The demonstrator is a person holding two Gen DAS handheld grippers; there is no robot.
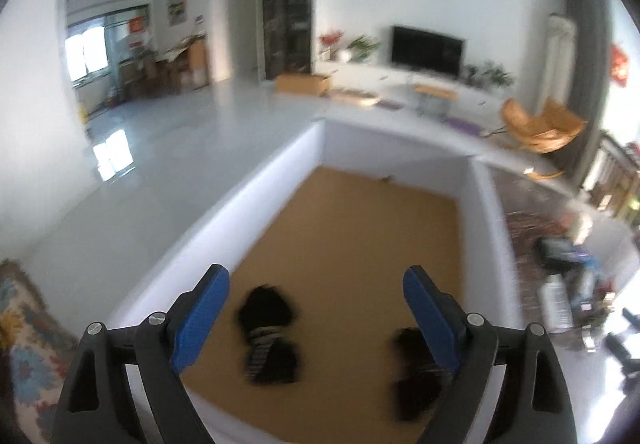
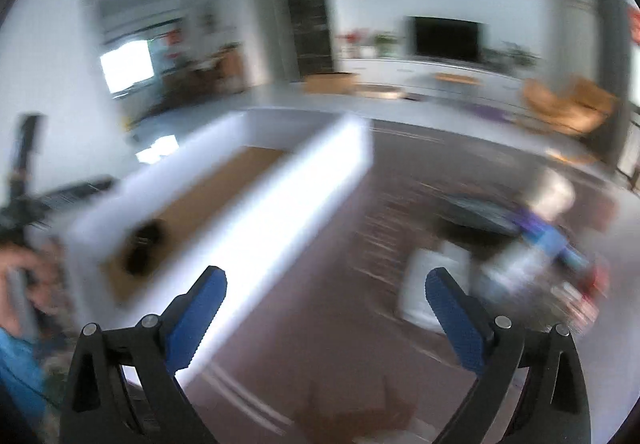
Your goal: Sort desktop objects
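two clips (image 1: 269, 332) lie in the box (image 1: 248, 200), clutter (image 1: 568, 284) to its right.

Bright daylight, fisheye warp (right view smeared)

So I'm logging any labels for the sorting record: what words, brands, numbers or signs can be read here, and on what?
No text can be read in either view.
Red wall hangings: marks too small and blurred to read.
White item in the clutter beside the white box: any print is blurred out.
Black objects in the box: no label visible.
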